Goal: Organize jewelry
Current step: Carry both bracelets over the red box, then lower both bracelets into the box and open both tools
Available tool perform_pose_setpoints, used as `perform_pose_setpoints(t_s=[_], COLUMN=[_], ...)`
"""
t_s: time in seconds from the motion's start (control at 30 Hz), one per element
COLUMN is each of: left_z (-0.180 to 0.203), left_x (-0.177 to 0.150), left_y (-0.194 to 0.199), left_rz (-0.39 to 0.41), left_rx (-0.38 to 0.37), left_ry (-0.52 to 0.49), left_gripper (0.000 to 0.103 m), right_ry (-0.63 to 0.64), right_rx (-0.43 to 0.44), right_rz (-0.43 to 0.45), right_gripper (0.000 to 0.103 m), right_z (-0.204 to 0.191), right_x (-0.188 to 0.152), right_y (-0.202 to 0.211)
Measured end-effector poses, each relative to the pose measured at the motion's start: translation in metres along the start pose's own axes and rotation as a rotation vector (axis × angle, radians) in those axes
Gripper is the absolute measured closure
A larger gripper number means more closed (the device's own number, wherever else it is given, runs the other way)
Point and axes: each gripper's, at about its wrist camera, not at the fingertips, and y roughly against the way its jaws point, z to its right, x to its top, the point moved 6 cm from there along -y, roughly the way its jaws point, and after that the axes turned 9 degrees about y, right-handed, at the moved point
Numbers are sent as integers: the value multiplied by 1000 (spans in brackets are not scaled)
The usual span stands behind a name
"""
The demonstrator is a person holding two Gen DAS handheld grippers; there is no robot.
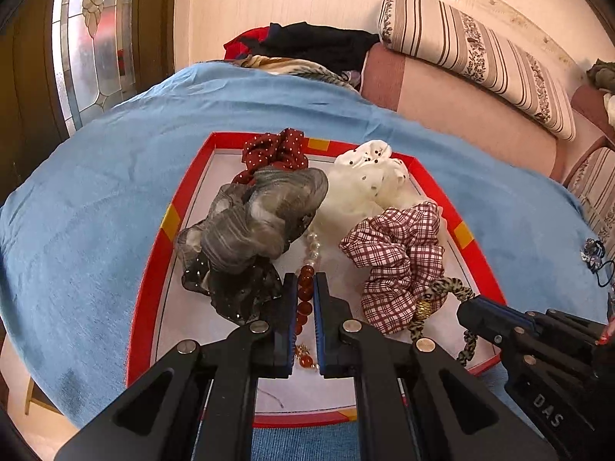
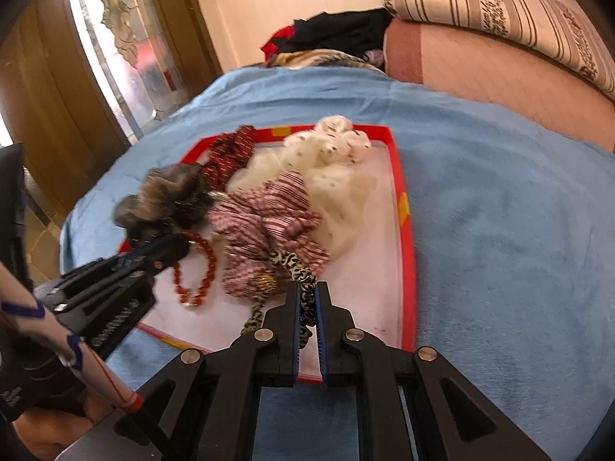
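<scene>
- Now the left gripper [image 1: 306,282] is clamped on the amber bead necklace [image 1: 304,299], over the red-rimmed tray [image 1: 161,253].
- Right gripper [image 2: 307,292] pinches the leopard-print band [image 2: 303,274]; checked scrunchie [image 2: 265,230] lies just ahead.

Left gripper [image 1: 306,280] jaws clamp the amber bead necklace [image 1: 305,299] over the red-rimmed tray [image 1: 153,288].

- A blue blanket [image 1: 96,199] covers the bed.
- A striped bolster pillow [image 1: 480,53] lies along the pink wall.
- Dark clothes [image 1: 319,44] are heaped behind the blanket.
- A patterned glass door [image 1: 88,38] stands at left.
</scene>
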Motion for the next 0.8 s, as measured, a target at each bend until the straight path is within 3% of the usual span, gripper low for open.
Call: perform_pose_setpoints(t_s=[0.27,0.4,0.63,0.8], left_z=[2,7,7,9], left_x=[-2,-2,-1,-1], left_y=[-4,0,5,9], left_rz=[-11,9,36,56], left_rx=[17,17,16,23], left_ry=[-13,-32,-39,-50], left_gripper=[92,75,71,64], right_ry=[-10,-7,-16,-29], right_rx=[-13,-14,-12,-22], right_rz=[-20,-10,32,53], right_gripper=[93,71,71,62], right_z=[9,8,8,10], right_x=[-6,-7,-3,-1], right_y=[-4,4,22,34])
